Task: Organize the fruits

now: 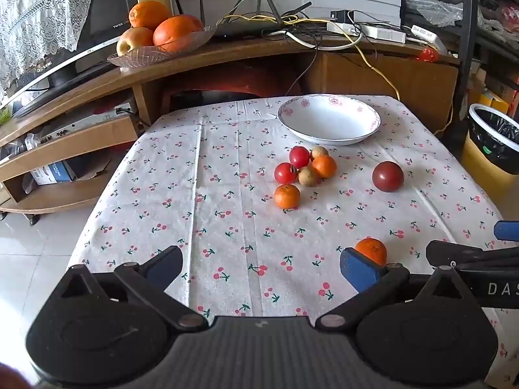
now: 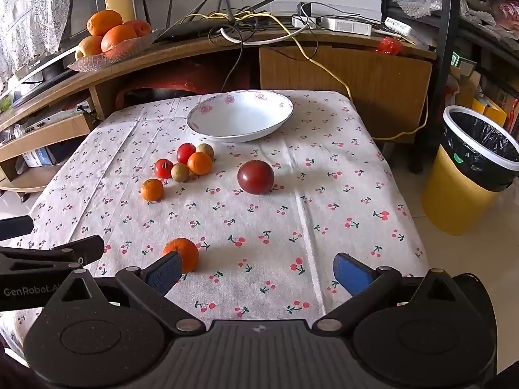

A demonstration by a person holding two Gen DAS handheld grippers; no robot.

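Left gripper (image 1: pixel 261 269): jaws spread wide, holding nothing, low over the near edge of the table.
Fruit cluster (image 2: pixel 183 165): two red fruits, two brownish ones and an orange one touching at mid-table; a second orange fruit (image 2: pixel 151 189) just beside them.
Near mandarin (image 2: pixel 185 254): lies alone between the two grippers, next to the right gripper's left pad.
Bowl (image 2: pixel 211 129): white, at the far edge.
Dark red fruit (image 2: pixel 255 176): apart, right of the cluster.
Right gripper (image 2: pixel 258 274): wide open, empty.
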